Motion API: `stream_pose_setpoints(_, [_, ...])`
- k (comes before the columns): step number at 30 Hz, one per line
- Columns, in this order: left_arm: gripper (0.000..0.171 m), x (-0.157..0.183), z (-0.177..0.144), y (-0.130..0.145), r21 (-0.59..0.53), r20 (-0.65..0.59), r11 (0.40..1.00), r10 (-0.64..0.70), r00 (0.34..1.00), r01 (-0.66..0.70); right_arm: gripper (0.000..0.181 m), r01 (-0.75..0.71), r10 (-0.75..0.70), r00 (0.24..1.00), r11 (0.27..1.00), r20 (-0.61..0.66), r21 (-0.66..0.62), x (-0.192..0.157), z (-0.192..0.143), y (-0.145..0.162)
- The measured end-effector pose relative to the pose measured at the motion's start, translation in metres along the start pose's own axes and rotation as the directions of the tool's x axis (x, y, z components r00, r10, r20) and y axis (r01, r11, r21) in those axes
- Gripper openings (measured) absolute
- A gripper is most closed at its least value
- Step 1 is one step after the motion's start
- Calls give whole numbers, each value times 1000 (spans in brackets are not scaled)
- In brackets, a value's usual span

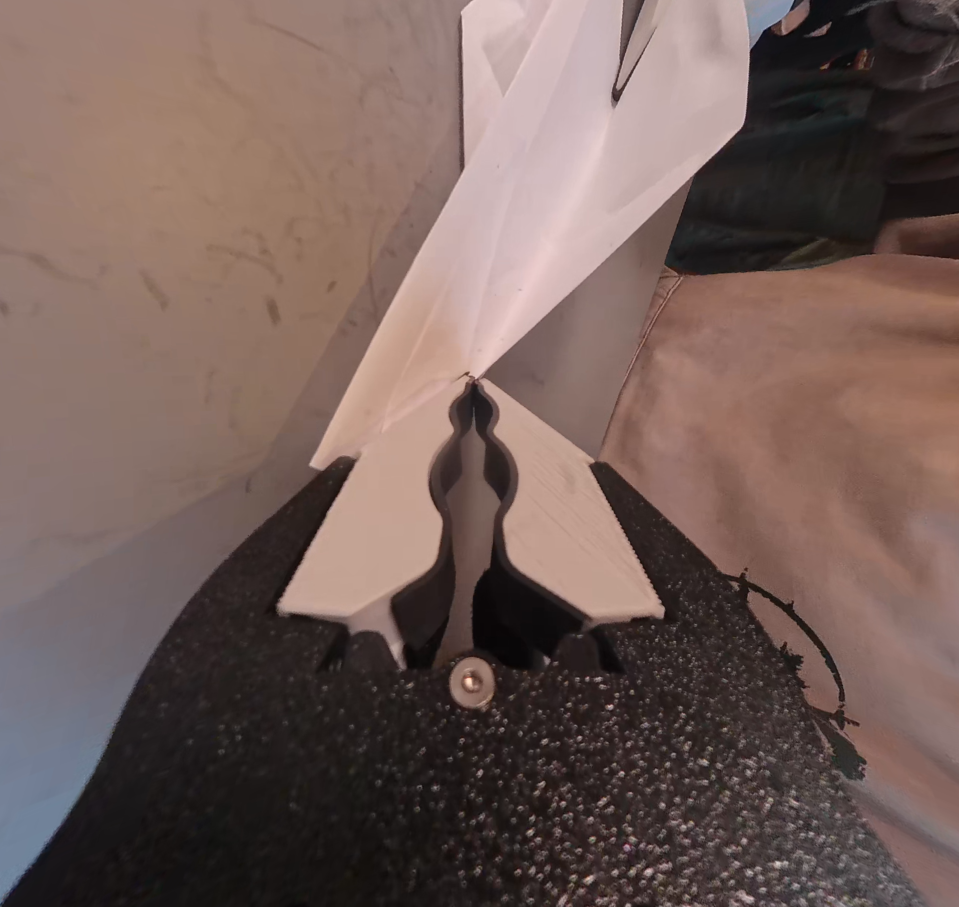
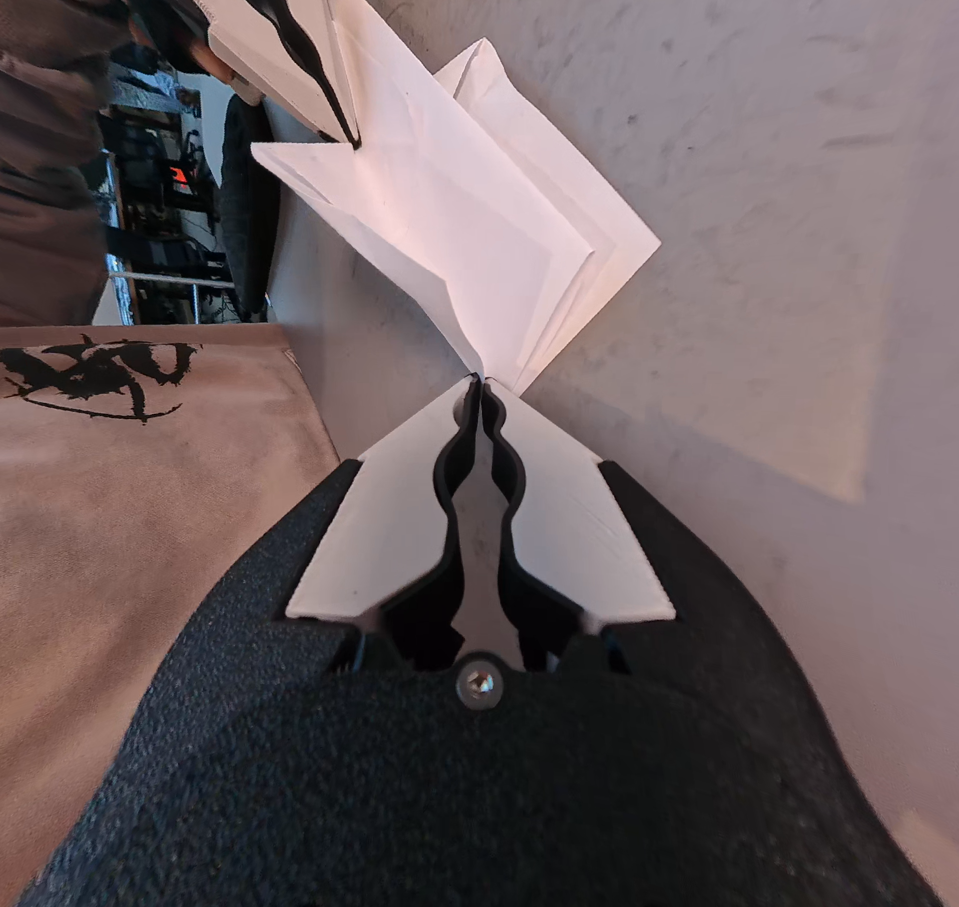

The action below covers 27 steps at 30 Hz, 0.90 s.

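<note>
My left gripper (image 1: 473,381) is pinched tight on a corner of a folded white paper (image 1: 560,217), my white fingers (image 1: 379,508) meeting at their black-lined tips with the sheet caught between them. From that pinch the paper fans up and away toward the top of the left wrist view, creased in several layers. My right gripper (image 2: 477,378) is likewise clamped on the paper (image 2: 467,228), at another corner, its tips pressed together on the edge where the folded layers come to a point. In the right wrist view the left gripper (image 2: 353,142) shows at the upper left, its tips biting the far corner of the same sheet, so the paper hangs stretched between my two claws, clear of the surface. Behind it lies a pale grey tabletop (image 2: 778,155), scuffed with dark marks, and the paper's shadow (image 2: 768,363) falls on it to the right. A tan garment (image 2: 129,492) with a black printed mark (image 2: 98,378) fills the near side by the table edge, and dim, cluttered shelving (image 2: 166,197) shows beyond.
</note>
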<state>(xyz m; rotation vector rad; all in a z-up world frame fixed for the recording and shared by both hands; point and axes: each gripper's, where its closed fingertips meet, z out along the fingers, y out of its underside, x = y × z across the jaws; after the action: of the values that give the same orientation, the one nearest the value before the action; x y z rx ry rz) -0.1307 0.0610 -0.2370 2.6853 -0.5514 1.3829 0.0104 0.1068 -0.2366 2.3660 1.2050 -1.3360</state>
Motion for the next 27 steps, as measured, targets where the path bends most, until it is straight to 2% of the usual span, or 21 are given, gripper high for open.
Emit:
stream_pose_setpoints(7, [0, 3, 2, -1, 7, -25, 1000, 11, 1000, -11, 0, 96, -96, 993, 995, -61, -2, 7, -8, 4])
stream_pose_setpoints(11, [0, 3, 2, -1, 10, -47, 1000, 0, 999, 0, 0, 199, -196, 968, 980, -158, 4, 10, -9, 0])
stream_pose_setpoints(16, [0, 4, 3, -1, 9, -34, 1000, 0, 999, 1, 0, 17, -9, 998, 990, -55, 141, 14, -14, -13])
stream_pose_setpoints(19, [0, 4, 3, -1, 11, -34, 1000, -9, 999, 9, 0, 26, -12, 996, 987, -88, 160, 15, -14, -14])
stream_pose_setpoints(22, [0, 4, 3, -1, 13, -36, 1000, -15, 999, 15, 0, 1, 12, 998, 978, -61, 208, 11, -16, -18])
stream_pose_setpoints(25, [0, 4, 3, -2, 27, -41, 999, -23, 999, 24, 3, 124, -108, 992, 950, -70, 287, -5, -26, -23])
stream_pose_setpoints(27, [0, 4, 2, -2, 34, -49, 999, -29, 998, 31, 15, 320, -266, 944, 885, -197, 339, -18, -39, -31])
